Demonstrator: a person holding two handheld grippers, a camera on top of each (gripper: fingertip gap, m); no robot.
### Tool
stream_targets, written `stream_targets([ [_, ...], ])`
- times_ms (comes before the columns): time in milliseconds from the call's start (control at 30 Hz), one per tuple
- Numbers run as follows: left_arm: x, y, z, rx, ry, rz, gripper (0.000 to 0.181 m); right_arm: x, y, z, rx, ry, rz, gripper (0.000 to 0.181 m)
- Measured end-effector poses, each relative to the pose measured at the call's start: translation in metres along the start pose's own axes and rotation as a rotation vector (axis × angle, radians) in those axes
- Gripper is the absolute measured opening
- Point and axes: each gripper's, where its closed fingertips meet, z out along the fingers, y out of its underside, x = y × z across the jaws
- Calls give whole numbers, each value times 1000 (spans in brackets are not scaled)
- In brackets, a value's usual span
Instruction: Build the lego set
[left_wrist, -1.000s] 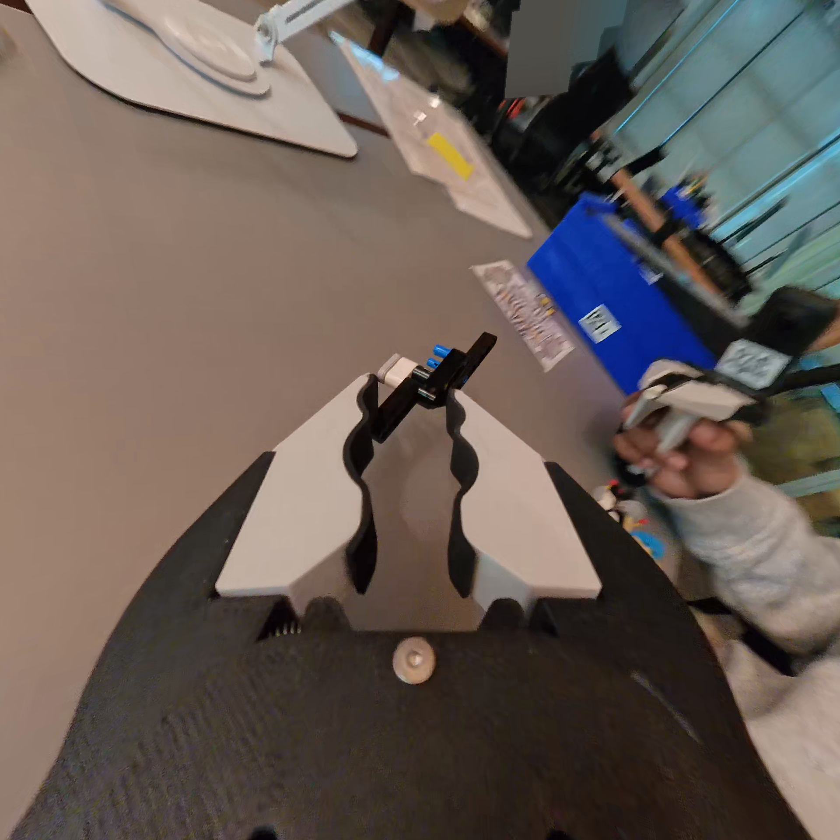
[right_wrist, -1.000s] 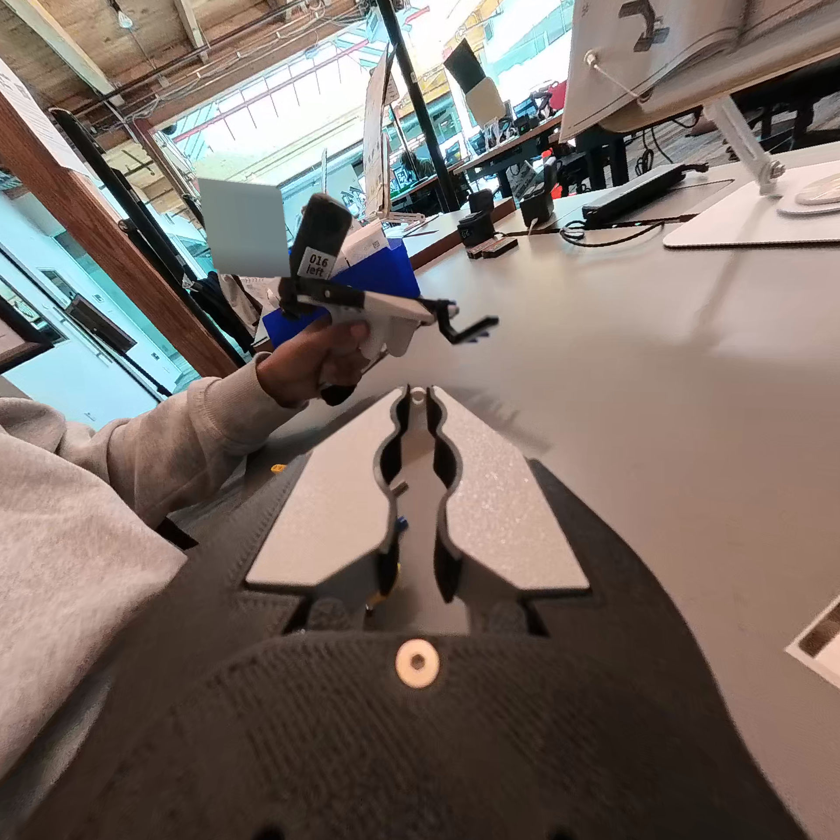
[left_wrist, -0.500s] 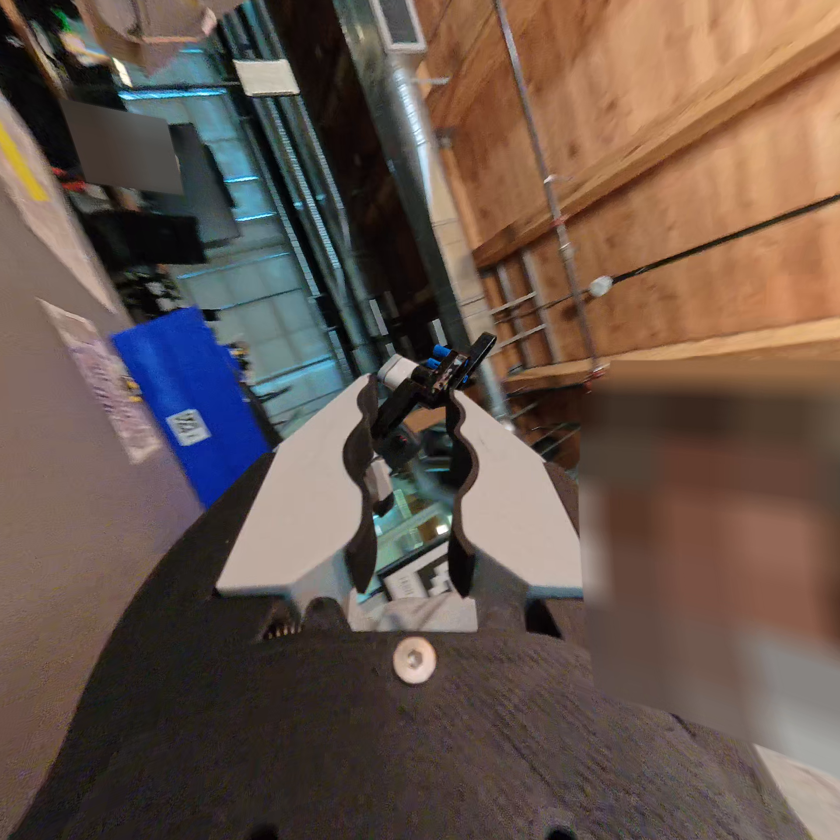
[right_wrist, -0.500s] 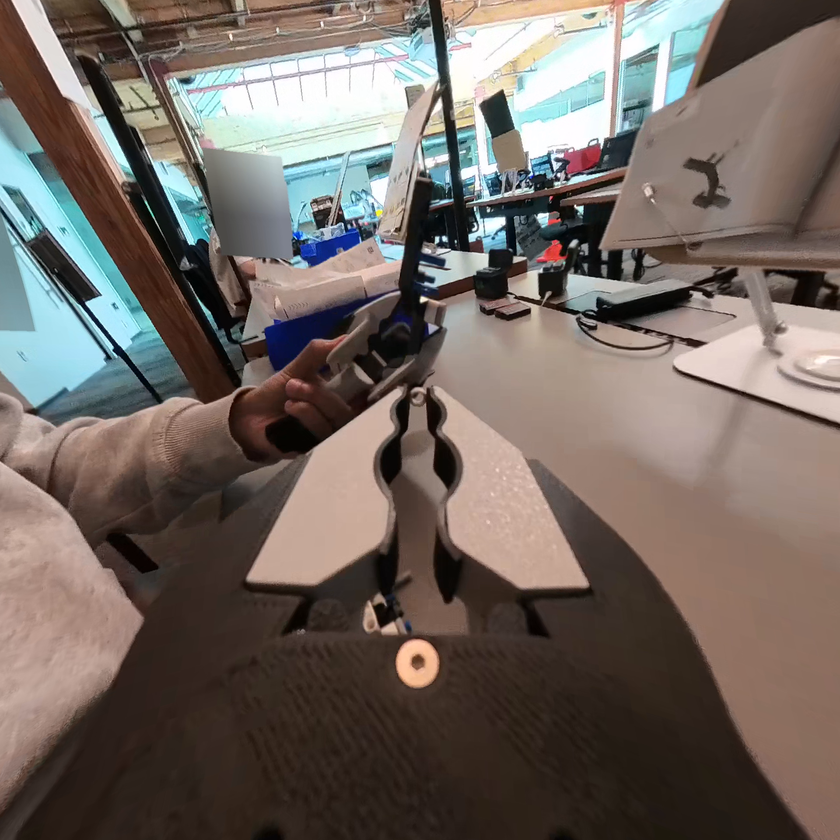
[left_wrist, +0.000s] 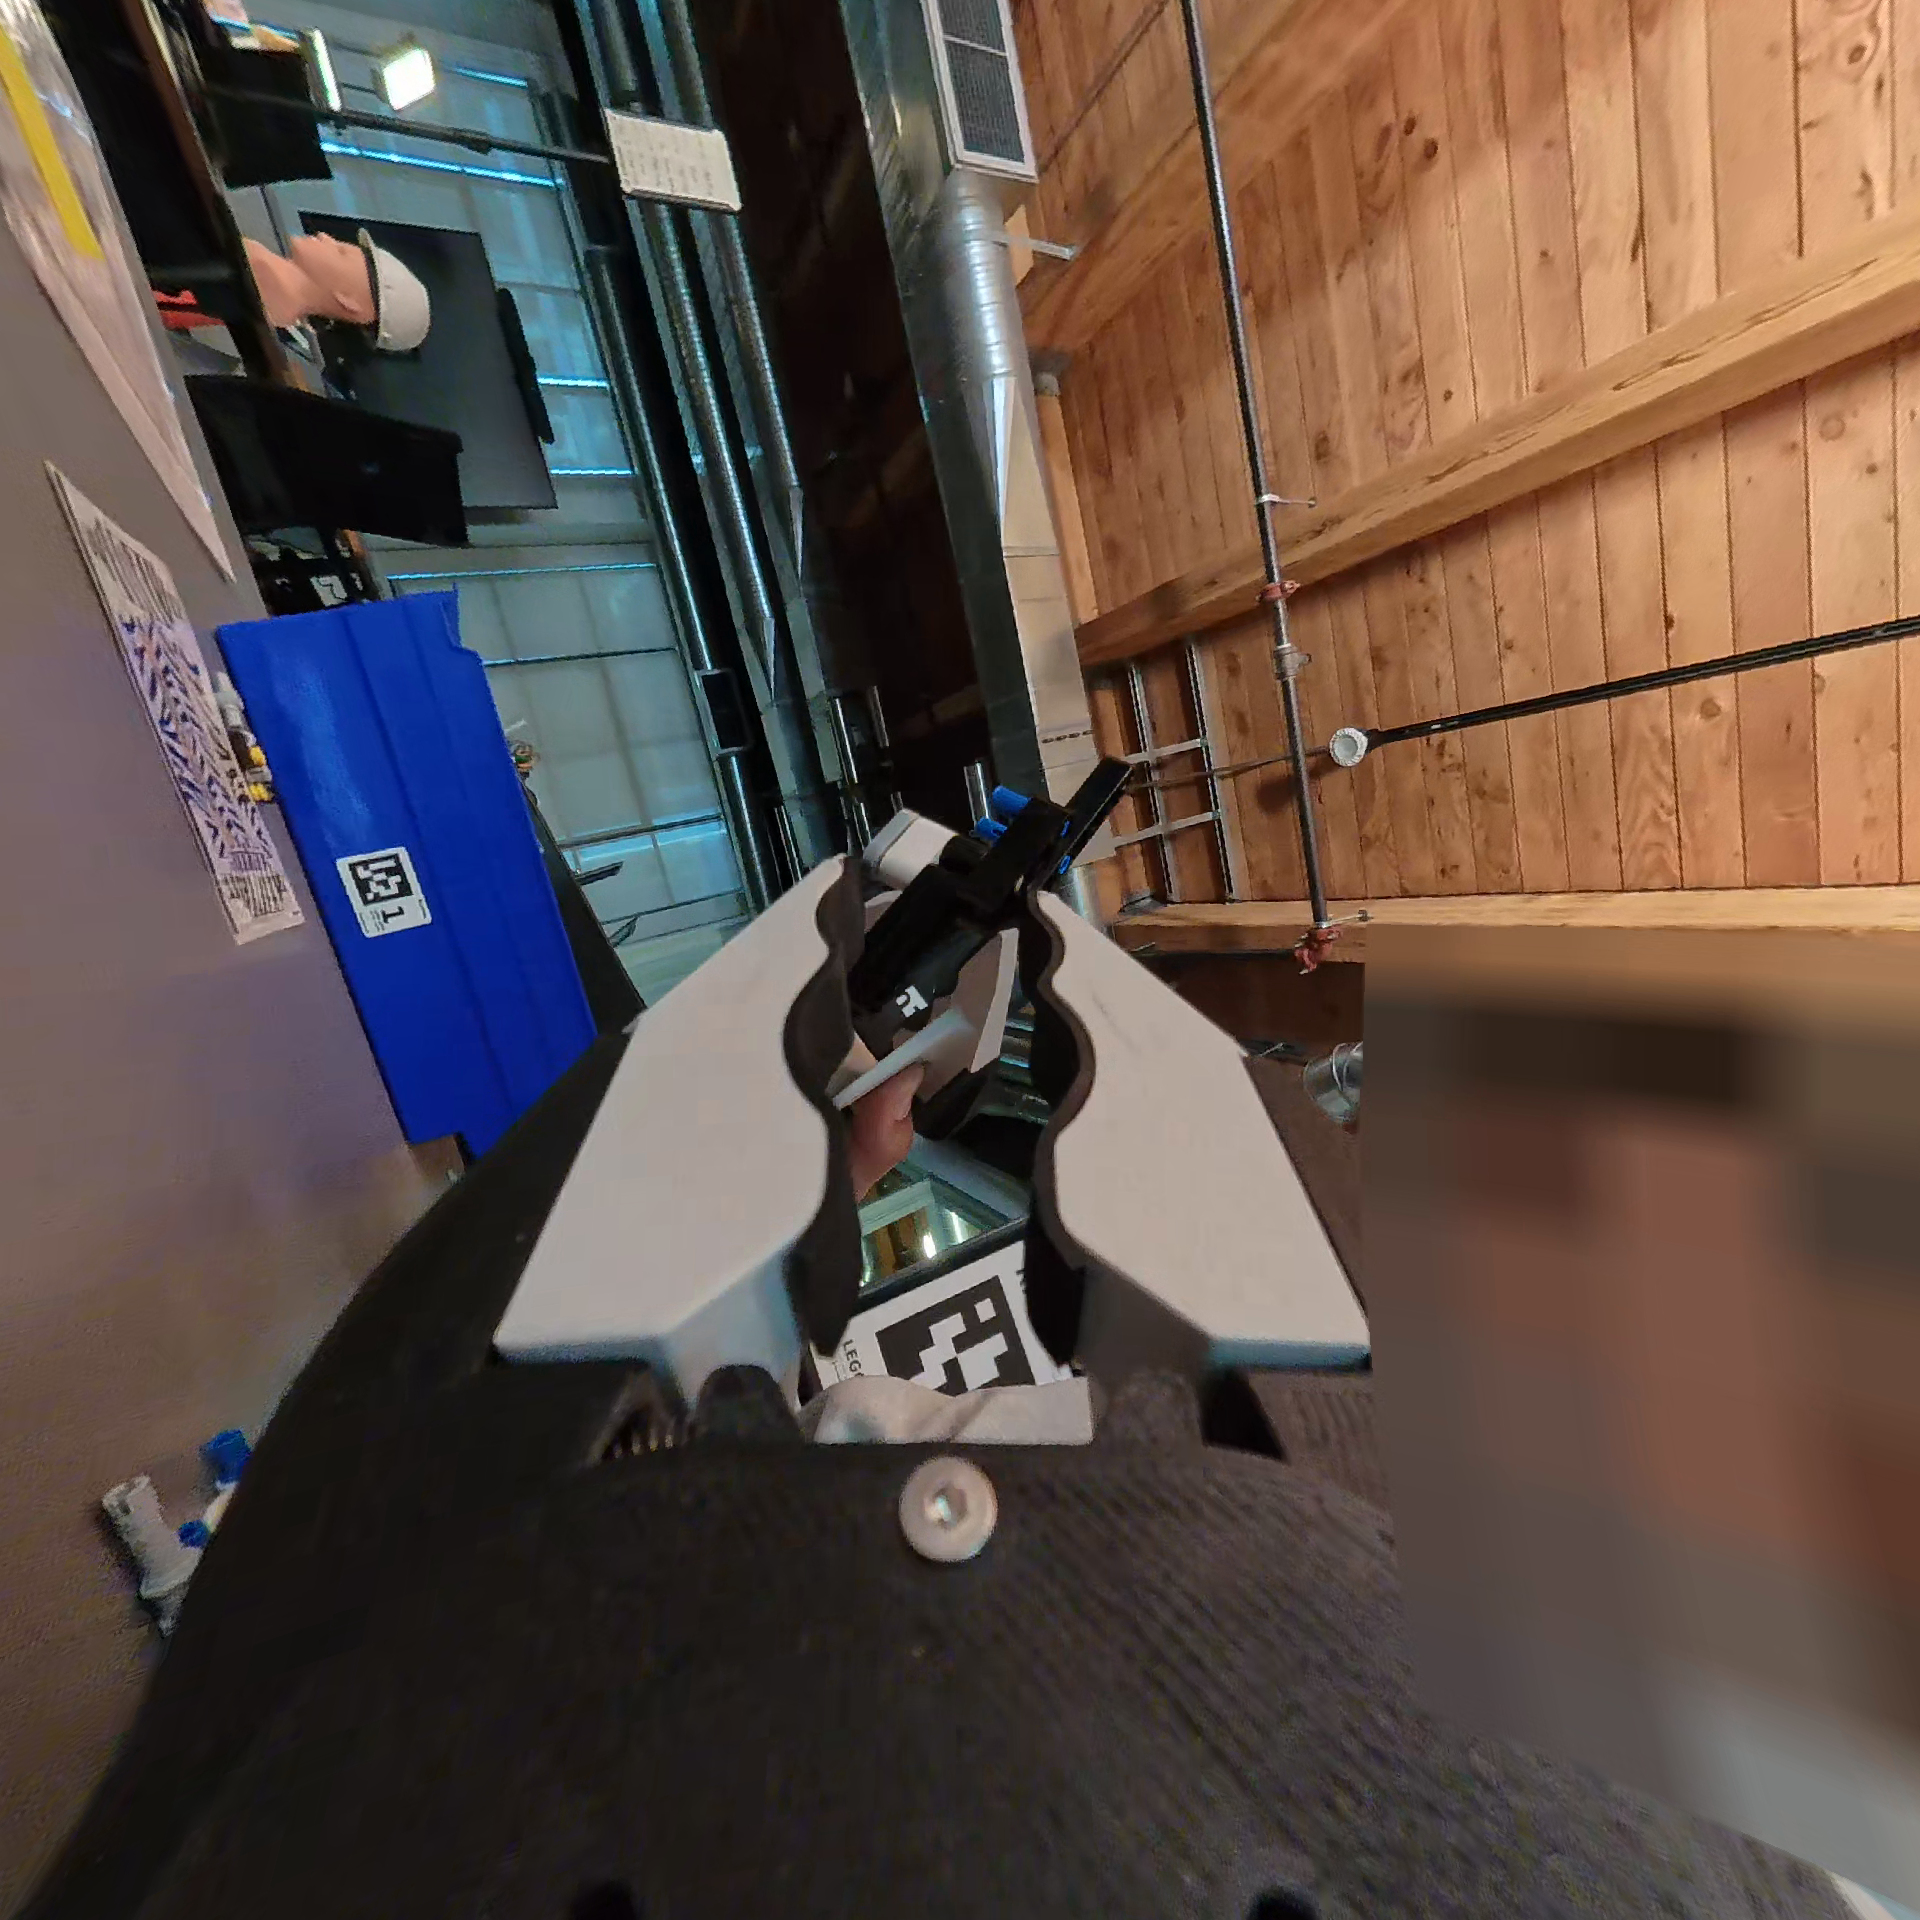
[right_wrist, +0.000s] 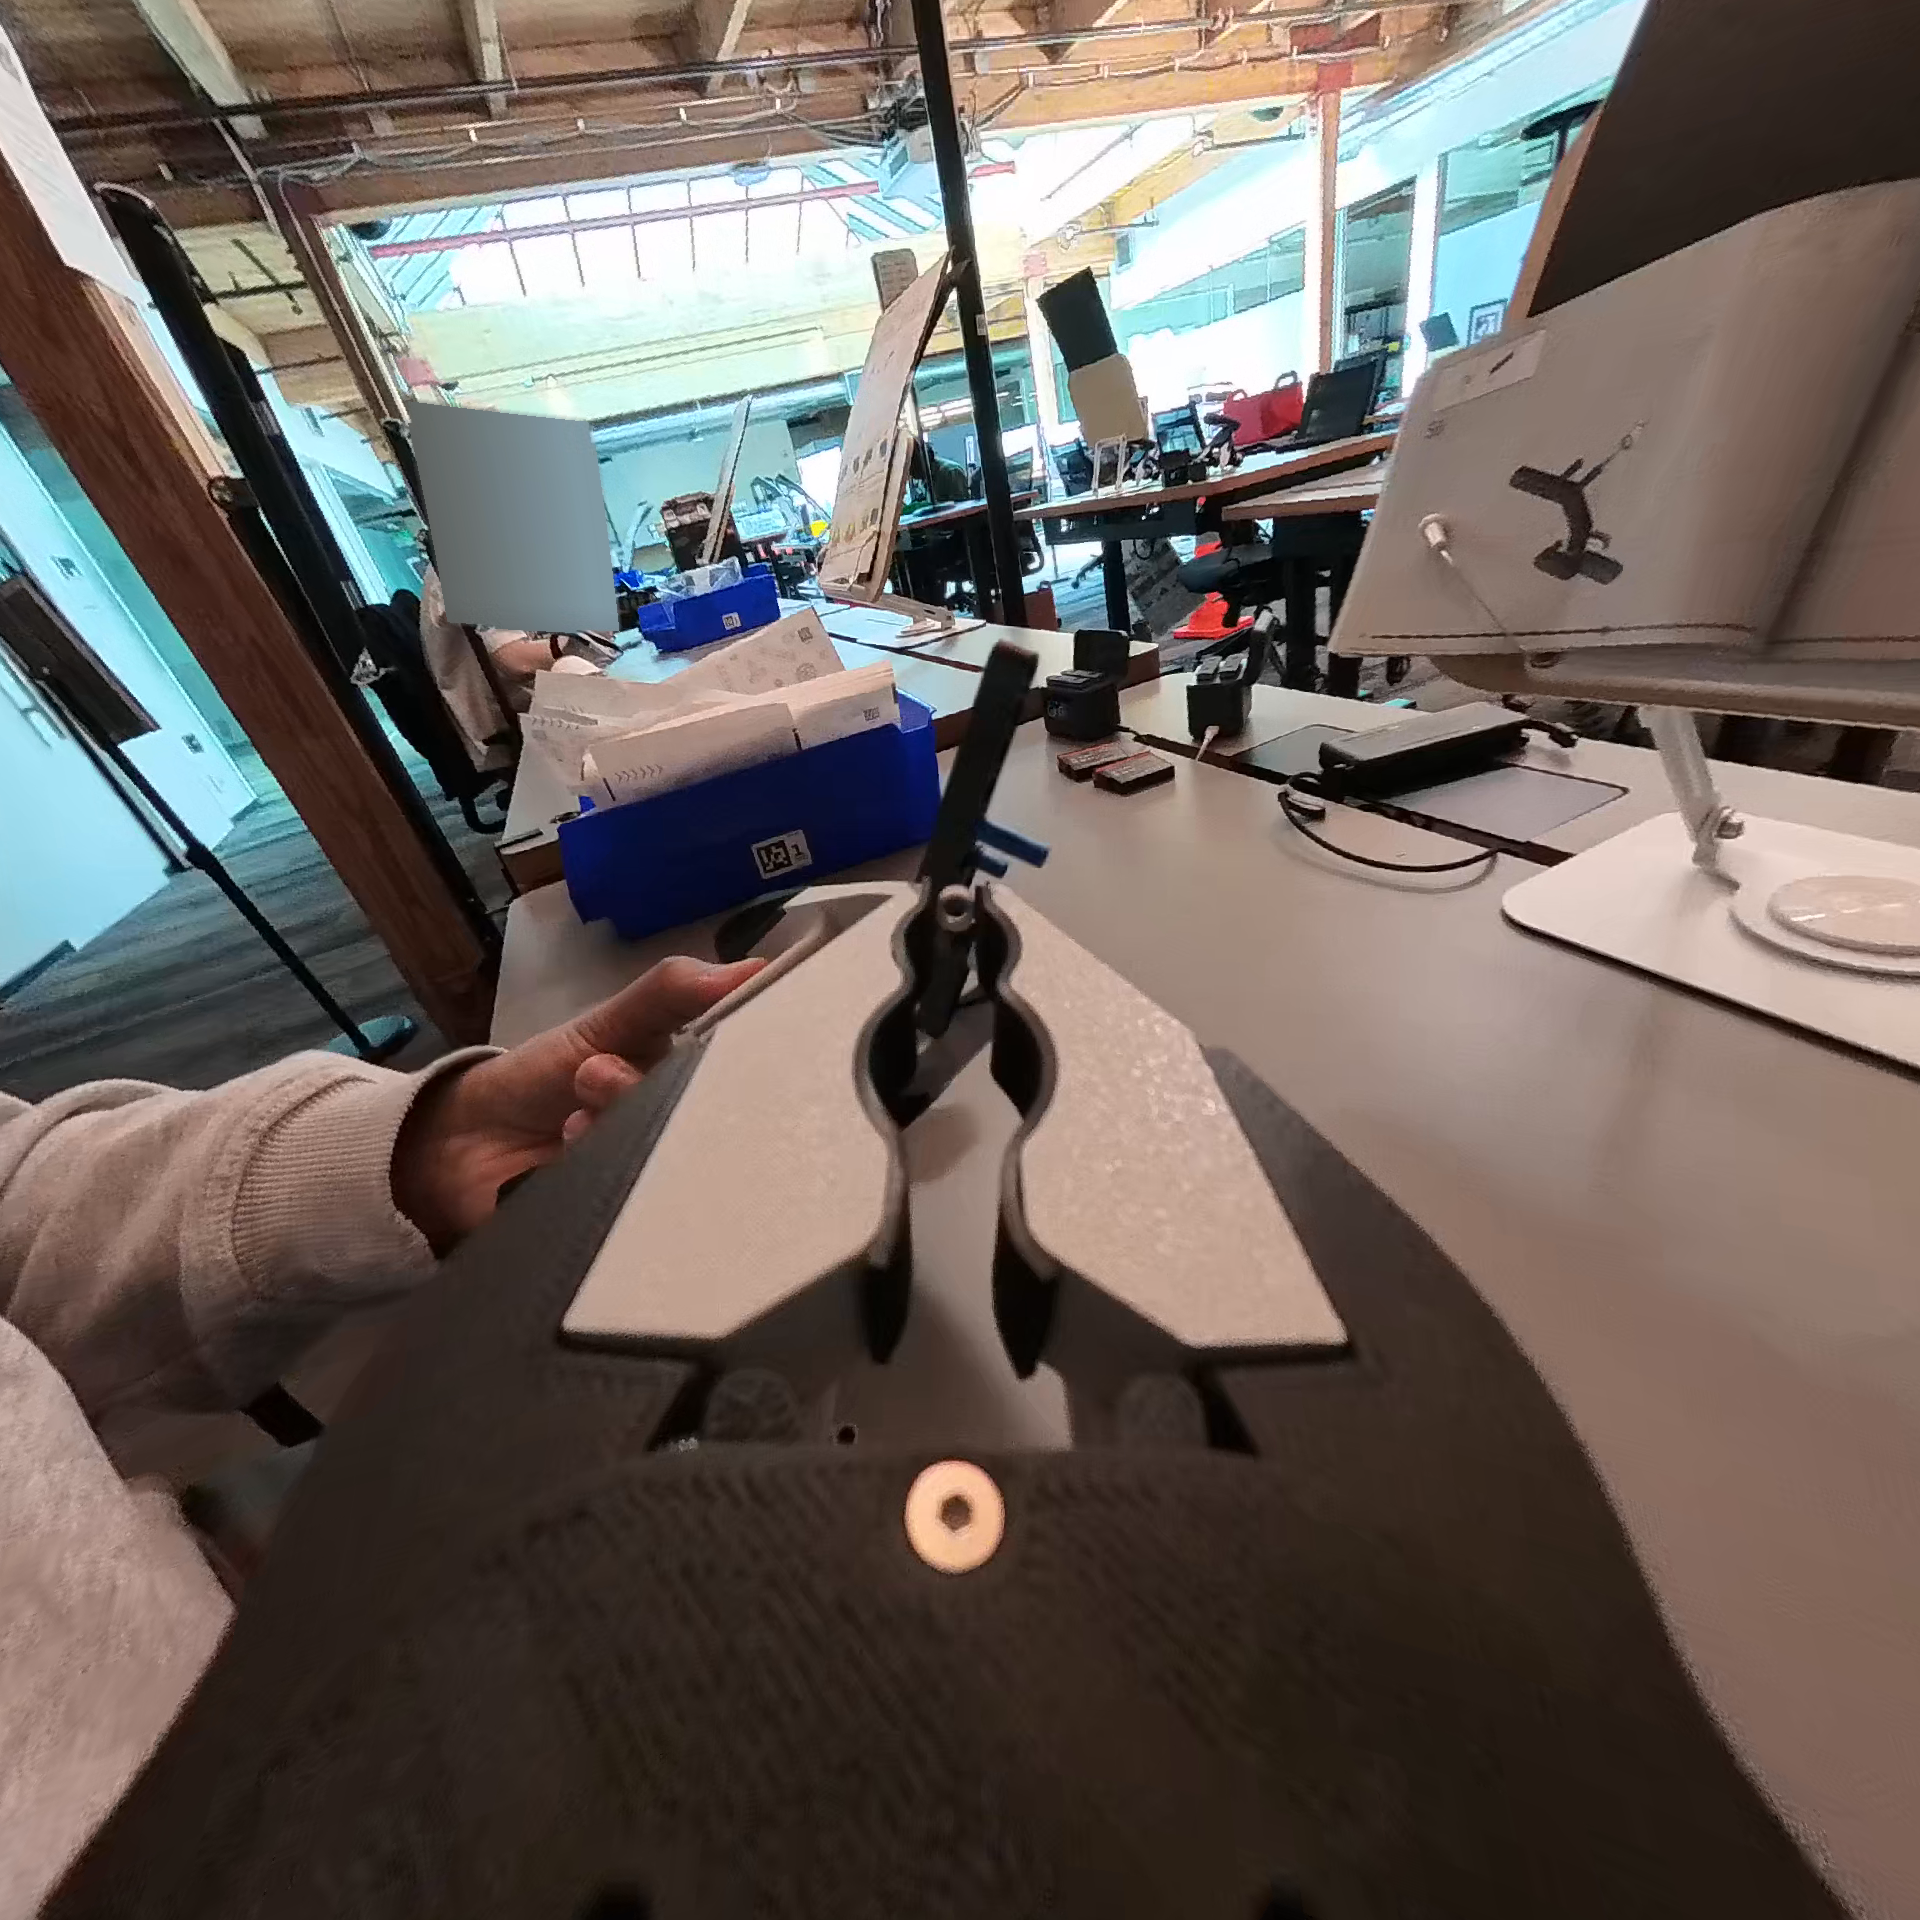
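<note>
A grey table (right_wrist: 1351, 1091) in an open workshop carries a blue bin (right_wrist: 748, 821) and a white stand base (right_wrist: 1714, 914). Above the table, the left gripper (left_wrist: 940, 894) is clamped on the black lego beam assembly (left_wrist: 997, 862). The right gripper (right_wrist: 951, 914), nearly closed, pinches a small grey peg (right_wrist: 954, 906) against that upright beam (right_wrist: 982, 769).

My right gripper (right_wrist: 951, 914) pinches a small grey pin (right_wrist: 954, 906) at its tips. Just beyond, a black lego beam (right_wrist: 977, 769) with blue pins (right_wrist: 1008, 847) stands nearly upright, held from below by the other gripper in the person's hand (right_wrist: 551, 1091). Behind sit a blue bin (right_wrist: 748, 821) of papers on the grey table (right_wrist: 1455, 1039) and a white stand (right_wrist: 1714, 904) to the right.
</note>
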Motion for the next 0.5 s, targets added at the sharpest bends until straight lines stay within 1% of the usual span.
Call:
stream_targets([
  [33,-2,0,0,-1,-8,-7,28,1,1,0,1,-1,8,5],
  [133,-10,3,0,-6,-50,6,28,1,5,3,-4,-5,22,5],
  [200,-11,6,0,-8,-39,-15,28,1,8,3,-13,-2,23,5],
  [300,-18,11,2,-30,-59,-21,28,2,8,3,-12,4,26,5],
  [433,-34,25,3,-118,-166,1,29,4,12,3,-28,5,38,5],
  [500,-37,27,3,-131,-193,22,29,5,17,4,-45,8,43,5],
])
